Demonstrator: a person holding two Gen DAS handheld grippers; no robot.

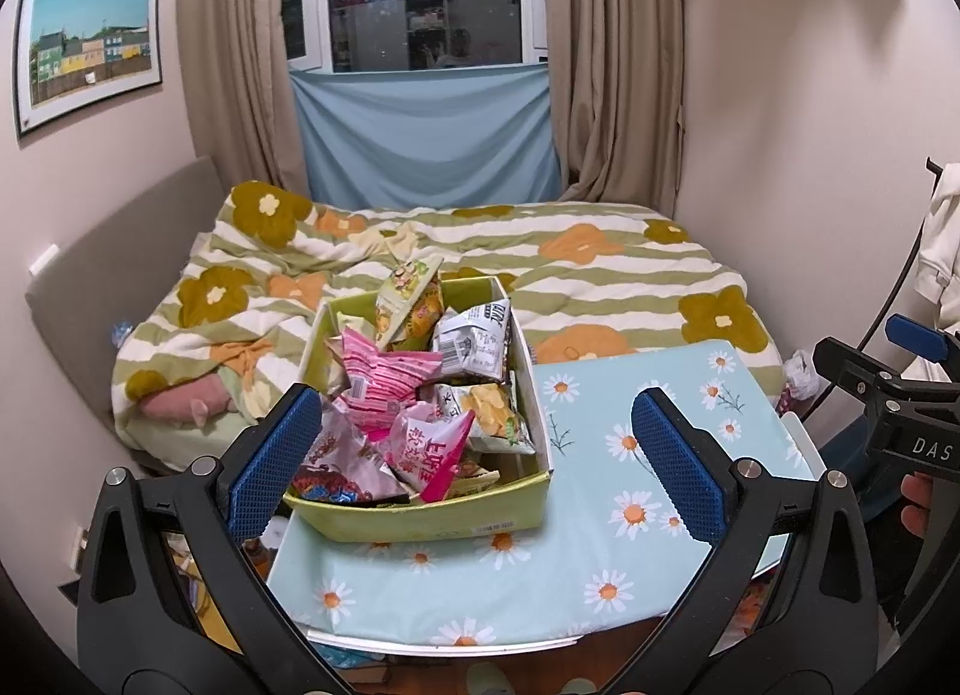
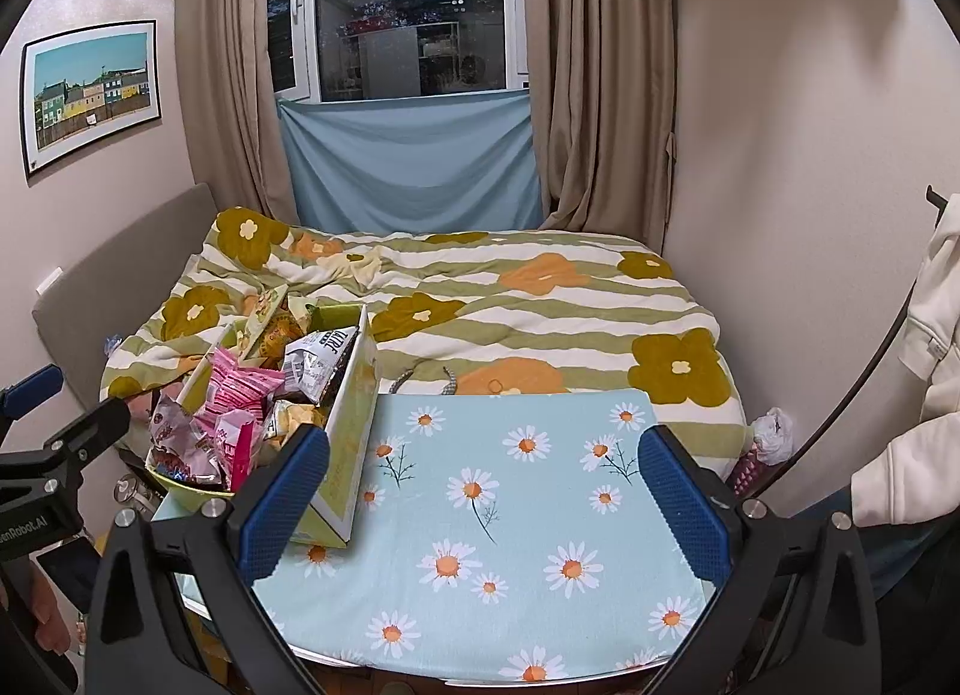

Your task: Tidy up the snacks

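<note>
The left gripper [image 1: 477, 455] was held with its fingers spread wide, nothing between them. A yellow-green cardboard box [image 1: 420, 518], heaped with snack packets [image 1: 384, 389], was seen on the daisy-print worktop [image 1: 600, 515], just ahead of the left finger. The right gripper [image 2: 483, 494] was likewise held agape and empty, the box [image 2: 351, 431] lying beside its left finger, possibly tilted.
</note>
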